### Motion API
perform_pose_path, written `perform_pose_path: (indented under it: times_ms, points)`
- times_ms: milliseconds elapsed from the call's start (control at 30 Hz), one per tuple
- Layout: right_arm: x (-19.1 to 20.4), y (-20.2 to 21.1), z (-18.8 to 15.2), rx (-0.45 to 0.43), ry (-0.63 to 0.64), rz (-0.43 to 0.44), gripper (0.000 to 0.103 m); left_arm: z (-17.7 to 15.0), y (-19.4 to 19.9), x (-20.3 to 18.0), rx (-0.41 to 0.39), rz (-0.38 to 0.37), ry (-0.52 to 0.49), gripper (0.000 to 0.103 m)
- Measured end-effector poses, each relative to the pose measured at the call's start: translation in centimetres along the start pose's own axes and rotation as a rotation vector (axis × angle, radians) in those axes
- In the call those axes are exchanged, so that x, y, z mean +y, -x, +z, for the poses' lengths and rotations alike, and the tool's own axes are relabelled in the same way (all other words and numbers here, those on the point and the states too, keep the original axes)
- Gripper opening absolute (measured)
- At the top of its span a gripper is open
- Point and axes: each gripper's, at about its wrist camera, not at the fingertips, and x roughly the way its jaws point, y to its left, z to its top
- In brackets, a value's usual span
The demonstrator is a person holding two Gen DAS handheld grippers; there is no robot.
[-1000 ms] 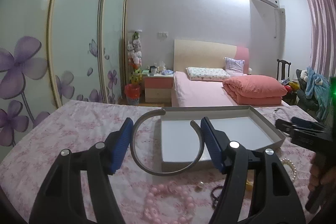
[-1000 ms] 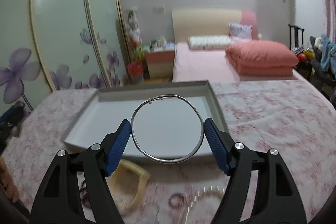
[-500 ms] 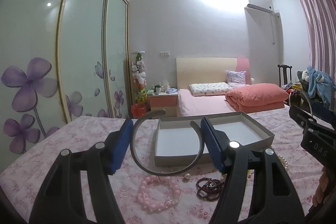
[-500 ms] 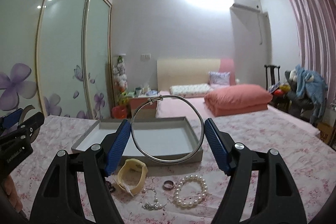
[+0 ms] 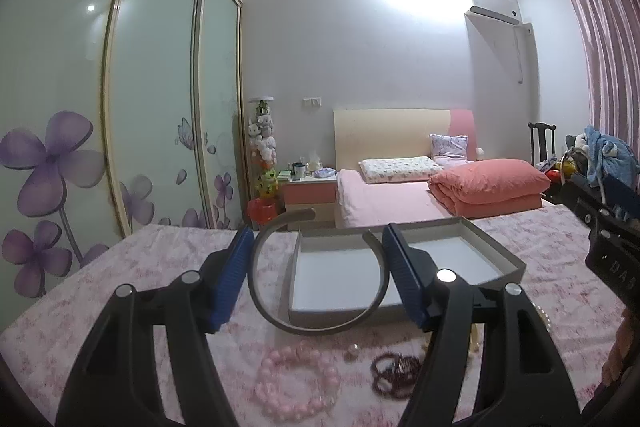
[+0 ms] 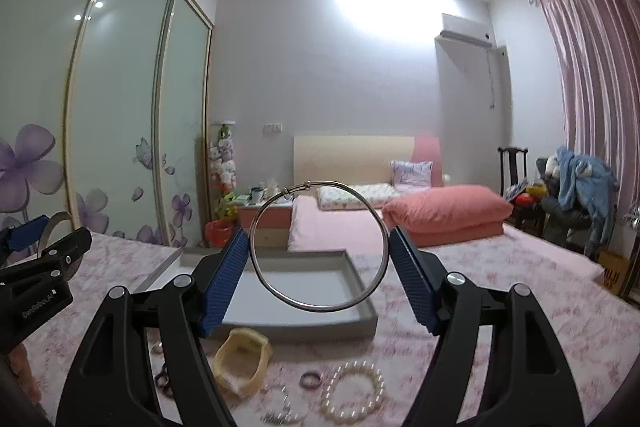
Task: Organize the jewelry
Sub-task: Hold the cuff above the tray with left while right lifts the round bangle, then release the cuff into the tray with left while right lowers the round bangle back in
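Two smooth round metal bangles (image 5: 316, 307) (image 6: 320, 247)

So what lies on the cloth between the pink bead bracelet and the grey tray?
Left wrist view: only bare floral cloth between the pink bead bracelet and grey tray; the held bangle hangs above it.

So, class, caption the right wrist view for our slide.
Right tool grips a thin silver bangle above the grey tray; pearl bracelet and yellow watch lie below.

Chain (image 6: 280, 413) blurred, cut off.
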Motion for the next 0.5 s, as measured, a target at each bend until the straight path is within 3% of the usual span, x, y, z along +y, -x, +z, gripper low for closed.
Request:
perform_pose_path:
  times_ms: [233, 500]
  points:
    - [0.4, -2.8, 0.3, -0.009, -0.005, -0.007, 0.072, 1.4, -3.5, -0.5, -0.008, -0.005, 0.013, 0.064]
    - [0.0, -9.0, -0.4, 0.093, -0.022, 0.036, 0.072, 1.5, -9.7, -1.7, 0.062, -0.024, 0.001, 0.064]
